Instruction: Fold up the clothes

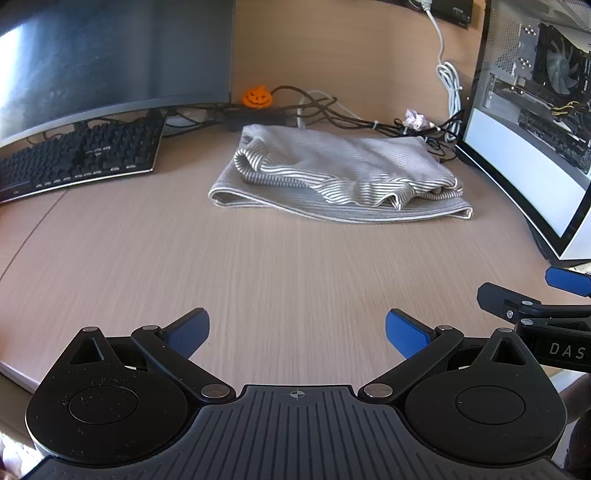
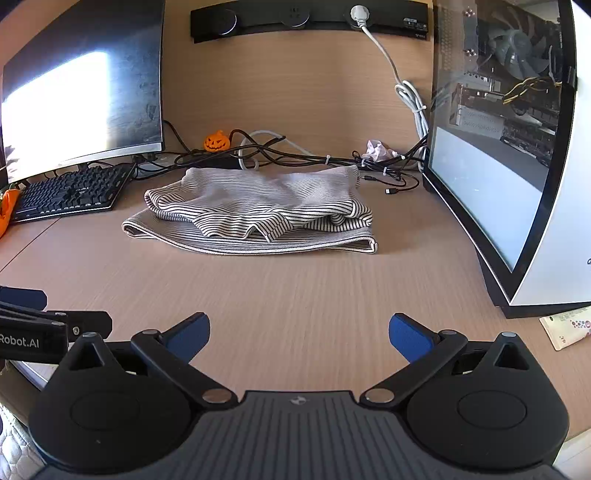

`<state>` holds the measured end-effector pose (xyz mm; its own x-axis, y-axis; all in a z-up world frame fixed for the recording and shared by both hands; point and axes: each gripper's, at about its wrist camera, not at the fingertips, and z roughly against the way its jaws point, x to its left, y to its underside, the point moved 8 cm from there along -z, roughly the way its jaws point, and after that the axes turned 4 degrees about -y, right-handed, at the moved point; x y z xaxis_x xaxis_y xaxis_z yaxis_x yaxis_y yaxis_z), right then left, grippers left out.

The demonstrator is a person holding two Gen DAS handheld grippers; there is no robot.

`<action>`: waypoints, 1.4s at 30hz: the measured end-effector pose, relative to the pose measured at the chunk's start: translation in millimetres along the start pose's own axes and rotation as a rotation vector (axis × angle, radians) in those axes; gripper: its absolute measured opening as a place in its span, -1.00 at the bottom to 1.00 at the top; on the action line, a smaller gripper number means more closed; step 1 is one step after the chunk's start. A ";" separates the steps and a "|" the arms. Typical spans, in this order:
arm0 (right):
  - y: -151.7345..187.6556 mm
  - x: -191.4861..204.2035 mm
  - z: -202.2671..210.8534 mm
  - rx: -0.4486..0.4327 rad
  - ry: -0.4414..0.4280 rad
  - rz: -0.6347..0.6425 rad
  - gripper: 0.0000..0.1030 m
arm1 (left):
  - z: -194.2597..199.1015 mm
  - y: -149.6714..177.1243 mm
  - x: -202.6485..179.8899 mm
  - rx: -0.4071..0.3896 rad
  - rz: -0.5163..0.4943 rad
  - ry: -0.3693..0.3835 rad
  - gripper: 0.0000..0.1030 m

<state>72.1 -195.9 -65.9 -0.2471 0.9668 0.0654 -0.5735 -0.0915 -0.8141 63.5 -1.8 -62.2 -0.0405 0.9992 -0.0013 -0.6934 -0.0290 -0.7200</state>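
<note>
Wooden worktop [image 1: 147, 266] under both tongs. Ahead of the wide-open, empty left tongs [image 1: 297, 332] and right tongs [image 2: 299, 334] lies a folded striped garment [image 2: 251, 210]. Only the right view shows the wall socket strip [image 2: 310, 18] and a card [image 2: 565, 326] right of the tongs.

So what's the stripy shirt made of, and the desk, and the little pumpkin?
The stripy shirt looks like soft knit cloth, maybe cotton: it sags and wrinkles, matte, with fine ribbed stripes. The desk looks like wood-pattern laminate: pale, smooth, with straight printed-looking grain. The pumpkin seems to be plastic: bright orange and slightly glossy, though it's too small to be sure.
</note>
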 end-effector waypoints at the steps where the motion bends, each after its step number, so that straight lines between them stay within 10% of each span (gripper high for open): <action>1: 0.2 0.0 0.0 0.000 0.001 -0.001 1.00 | -0.4 0.3 0.1 0.003 0.001 0.000 1.00; 42: -0.9 2.9 -3.4 0.015 0.007 -0.002 1.00 | -4.3 0.0 2.2 0.021 0.009 0.006 1.00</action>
<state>74.5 -192.2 -66.9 -0.2405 0.9686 0.0624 -0.5855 -0.0935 -0.8053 66.5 0.6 -65.1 -0.0418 0.9991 -0.0119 -0.7079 -0.0381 -0.7052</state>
